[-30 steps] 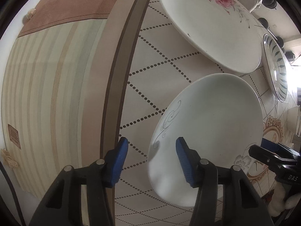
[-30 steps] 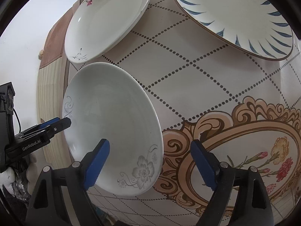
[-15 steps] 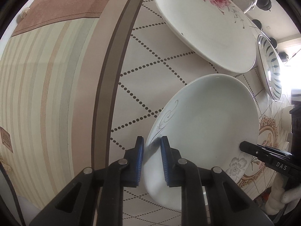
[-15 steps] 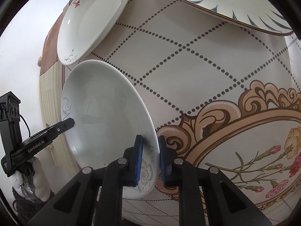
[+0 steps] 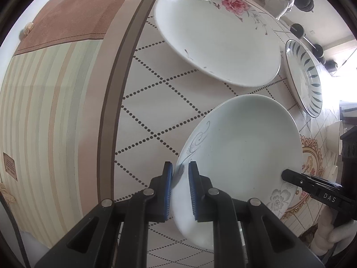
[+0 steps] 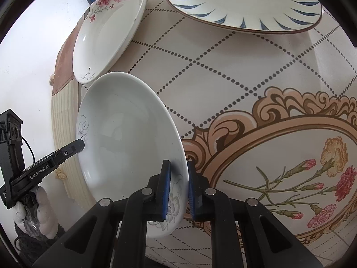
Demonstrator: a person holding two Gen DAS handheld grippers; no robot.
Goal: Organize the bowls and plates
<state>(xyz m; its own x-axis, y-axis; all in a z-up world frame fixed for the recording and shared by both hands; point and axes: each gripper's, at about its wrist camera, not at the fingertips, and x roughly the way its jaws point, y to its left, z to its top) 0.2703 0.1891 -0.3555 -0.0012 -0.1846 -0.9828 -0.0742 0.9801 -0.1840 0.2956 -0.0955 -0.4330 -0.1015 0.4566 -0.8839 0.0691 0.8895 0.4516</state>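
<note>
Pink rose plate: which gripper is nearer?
Left. The left gripper clamps the grey-flower plate on the rim toward the pink rose plate; the right gripper clamps the opposite rim.

Both grippers' fingers (image 5: 191,192) have closed onto the white plate (image 5: 241,156), tilting it up.

Each tool is black plastic with two angular arms, silver round rivets at the pivots, and ribbed blue pads on the inner faces of its fingers. The left tool (image 5: 180,189) carries white lettering "GenRobot.AI" on its side and a thin black cable; the right tool (image 6: 178,187) shows "DAS". Both hands (image 6: 42,210) appear to wear white gloves.
</note>
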